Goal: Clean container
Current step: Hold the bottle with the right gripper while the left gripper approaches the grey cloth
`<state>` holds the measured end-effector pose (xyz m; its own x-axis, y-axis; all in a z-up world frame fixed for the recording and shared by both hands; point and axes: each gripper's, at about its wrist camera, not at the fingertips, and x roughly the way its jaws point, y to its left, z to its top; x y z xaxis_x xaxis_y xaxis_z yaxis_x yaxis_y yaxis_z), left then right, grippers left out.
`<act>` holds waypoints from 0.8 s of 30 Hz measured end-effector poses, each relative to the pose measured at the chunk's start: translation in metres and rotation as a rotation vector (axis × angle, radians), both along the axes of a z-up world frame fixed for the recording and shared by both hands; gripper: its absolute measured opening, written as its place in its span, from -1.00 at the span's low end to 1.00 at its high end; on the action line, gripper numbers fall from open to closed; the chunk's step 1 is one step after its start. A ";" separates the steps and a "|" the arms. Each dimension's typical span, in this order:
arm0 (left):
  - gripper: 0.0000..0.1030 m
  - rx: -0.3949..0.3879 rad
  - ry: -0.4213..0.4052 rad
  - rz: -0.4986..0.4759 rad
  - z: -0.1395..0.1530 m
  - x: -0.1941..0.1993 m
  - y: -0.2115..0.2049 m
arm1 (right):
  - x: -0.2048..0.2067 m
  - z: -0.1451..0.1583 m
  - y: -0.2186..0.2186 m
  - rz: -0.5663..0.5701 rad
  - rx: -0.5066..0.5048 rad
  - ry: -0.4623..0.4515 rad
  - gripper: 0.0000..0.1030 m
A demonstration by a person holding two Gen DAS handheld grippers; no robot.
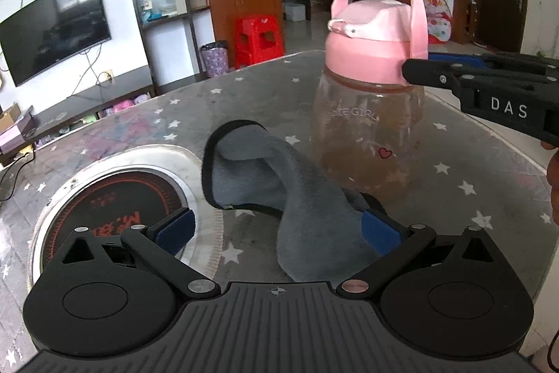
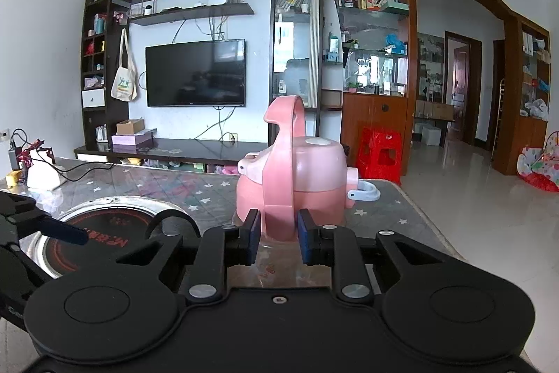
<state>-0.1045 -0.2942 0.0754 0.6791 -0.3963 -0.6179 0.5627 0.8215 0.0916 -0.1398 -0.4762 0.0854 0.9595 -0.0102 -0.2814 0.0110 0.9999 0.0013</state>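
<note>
The bottle (image 1: 367, 128) stands at one o'clock, its handle (image 2: 279, 198) straddled, ungripped, by the right gripper (image 2: 278, 240); the left gripper (image 1: 279, 229) gapes over the cloth (image 1: 304, 198); wiping progress cannot be told.

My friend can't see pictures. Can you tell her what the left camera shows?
A grey cloth lies between the open left gripper fingers on a starry table. Behind it stands a clear bottle with a pink lid, which the right gripper reaches.

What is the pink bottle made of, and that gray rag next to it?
The bottle looks like clear plastic, since you can see through it; its pink lid looks like smooth, matte plastic. The gray rag looks like soft, fuzzy cloth, maybe microfiber, with a dark stitched edge.
</note>
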 end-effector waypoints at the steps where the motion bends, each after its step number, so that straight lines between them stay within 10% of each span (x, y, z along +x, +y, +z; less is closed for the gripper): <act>1: 1.00 0.003 0.004 -0.001 0.000 0.000 -0.001 | -0.001 0.000 -0.001 0.000 0.001 0.000 -0.52; 24: 1.00 -0.044 0.136 0.097 -0.009 -0.032 -0.006 | -0.024 -0.019 0.010 -0.067 0.050 0.098 -0.43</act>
<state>-0.1367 -0.3003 0.0662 0.6266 -0.3613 -0.6906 0.4851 0.8743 -0.0173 -0.1641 -0.4658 0.0661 0.9250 -0.0571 -0.3756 0.0803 0.9957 0.0465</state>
